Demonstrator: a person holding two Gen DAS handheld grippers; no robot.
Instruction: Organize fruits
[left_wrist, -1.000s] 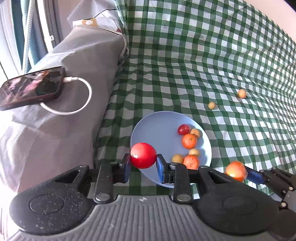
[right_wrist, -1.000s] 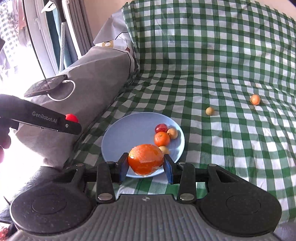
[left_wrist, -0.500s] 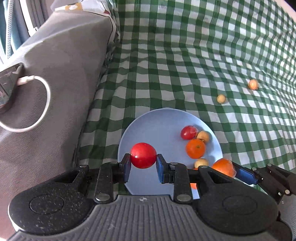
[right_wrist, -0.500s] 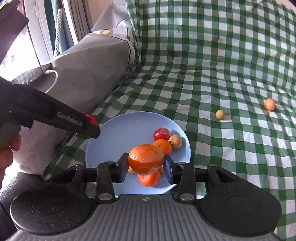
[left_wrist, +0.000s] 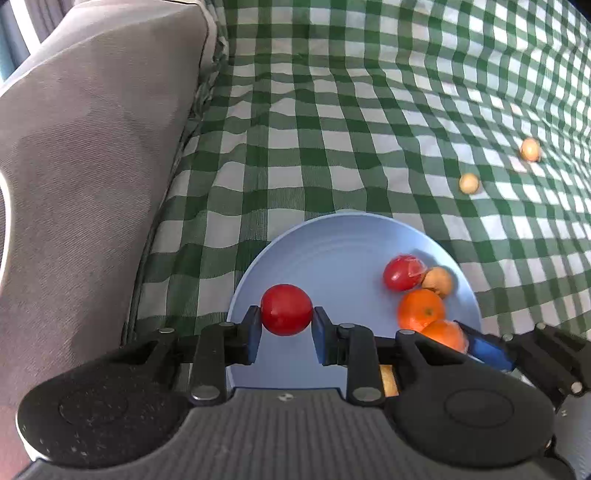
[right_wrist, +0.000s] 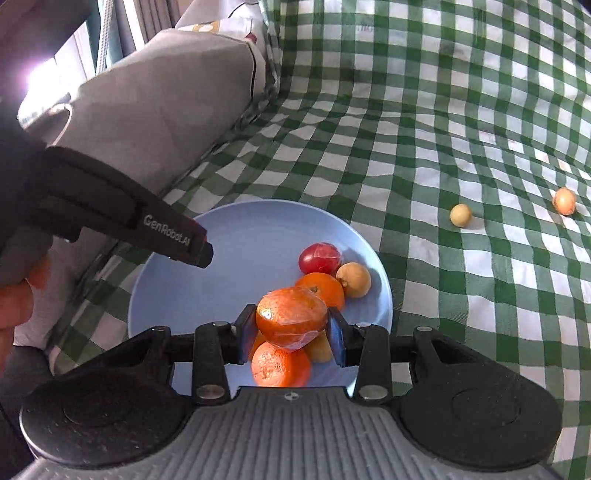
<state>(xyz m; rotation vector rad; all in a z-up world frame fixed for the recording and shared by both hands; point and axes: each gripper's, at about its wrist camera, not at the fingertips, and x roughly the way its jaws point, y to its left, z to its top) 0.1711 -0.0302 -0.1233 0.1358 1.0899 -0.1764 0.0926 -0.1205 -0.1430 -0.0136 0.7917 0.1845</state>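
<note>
My left gripper (left_wrist: 286, 325) is shut on a red round fruit (left_wrist: 286, 309) and holds it over the near left part of the light blue plate (left_wrist: 325, 254). My right gripper (right_wrist: 291, 328) is shut on a wrapped orange fruit (right_wrist: 291, 317) over the plate's (right_wrist: 240, 236) near right part. The plate holds a wrapped red fruit (right_wrist: 319, 257), an orange (right_wrist: 325, 286), a tan fruit (right_wrist: 353, 279) and another orange (right_wrist: 280, 365) under my right gripper. The left gripper's body (right_wrist: 110, 210) shows in the right wrist view.
Two small fruits lie loose on the green checked cloth to the right: a pale one (right_wrist: 460, 215) and an orange one (right_wrist: 564, 200). A grey cushioned block (left_wrist: 81, 166) stands along the left, close to the plate.
Both grippers have moved forward over the plate, each keeping its fruit. The phone on the grey block has left the left wrist view.
</note>
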